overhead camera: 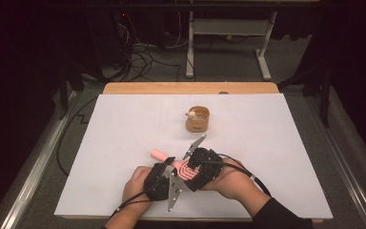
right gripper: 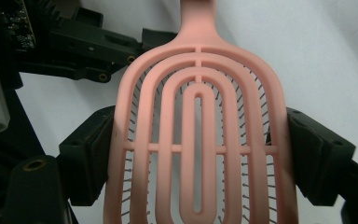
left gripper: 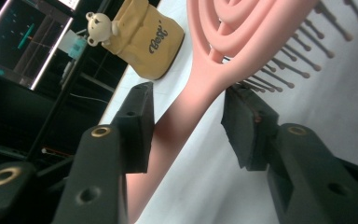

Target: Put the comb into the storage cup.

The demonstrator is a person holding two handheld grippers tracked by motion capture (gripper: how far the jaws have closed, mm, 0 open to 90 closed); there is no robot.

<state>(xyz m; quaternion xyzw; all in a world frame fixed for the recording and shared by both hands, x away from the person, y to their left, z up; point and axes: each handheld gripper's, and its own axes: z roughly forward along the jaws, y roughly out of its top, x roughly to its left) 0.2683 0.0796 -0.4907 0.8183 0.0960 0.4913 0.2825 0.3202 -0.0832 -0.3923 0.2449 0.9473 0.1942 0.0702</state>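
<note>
Gripping the pink hairbrush (right gripper: 198, 140) across its head, the right gripper (right gripper: 198, 154) steadies it near the table's (overhead camera: 124, 143) front edge so the left gripper (left gripper: 186, 126), jaws part-open and not yet pressing, can close around the handle.

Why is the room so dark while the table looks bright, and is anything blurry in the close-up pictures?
High view: the white table is lit and the room behind lies in shadow. Left gripper view: the pink hairbrush handle blurs near the lens, while the bear-topped pouch stays fairly sharp. Right gripper view: the hairbrush head is evenly lit, its handle slightly soft.
</note>
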